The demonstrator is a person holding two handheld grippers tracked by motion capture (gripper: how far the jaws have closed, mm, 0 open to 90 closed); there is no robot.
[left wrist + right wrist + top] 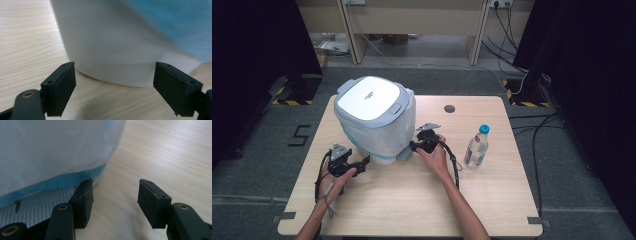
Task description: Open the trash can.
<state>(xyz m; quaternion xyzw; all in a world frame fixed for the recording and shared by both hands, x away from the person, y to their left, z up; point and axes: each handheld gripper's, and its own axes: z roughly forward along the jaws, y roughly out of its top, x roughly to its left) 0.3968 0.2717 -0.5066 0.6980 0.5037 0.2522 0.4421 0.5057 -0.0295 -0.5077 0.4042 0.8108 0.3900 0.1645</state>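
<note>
**Two grippers set at the foot of a lined bin**

In the high view, a white bin (374,120) with a grey-rimmed lid (369,97) is seen standing on the far left part of a pale wooden worktop (412,205). A thin bag (401,131) with a blue edge is draped down over the bin's sides. The left gripper (362,164) is held in the person's left hand (337,177) low at the bin's near left side, its jaws pointed at the base. The right gripper (413,146) is held in the right hand (434,155) at the bin's near right side, just beside a grey pedal (403,154) that juts out at the bottom. A clear bottle (476,146) with a blue cap is stood upright to the right, well apart from the bin.

In the left gripper view, the jaws of that gripper (113,90) are spread wide and nothing is held between them. The bin's white wall (112,50) is seen close ahead, rounded at the bottom where it meets the worktop (27,37); the bag's blue edge (175,27) is seen at the upper right.

In the right gripper view, the jaws of that gripper (115,200) are set about half apart, with only bare worktop (162,152) between them. The left jaw is placed just beside the bag's blue hem (62,180) and the ribbed grey pedal (37,207); whether it touches them cannot be told.
</note>
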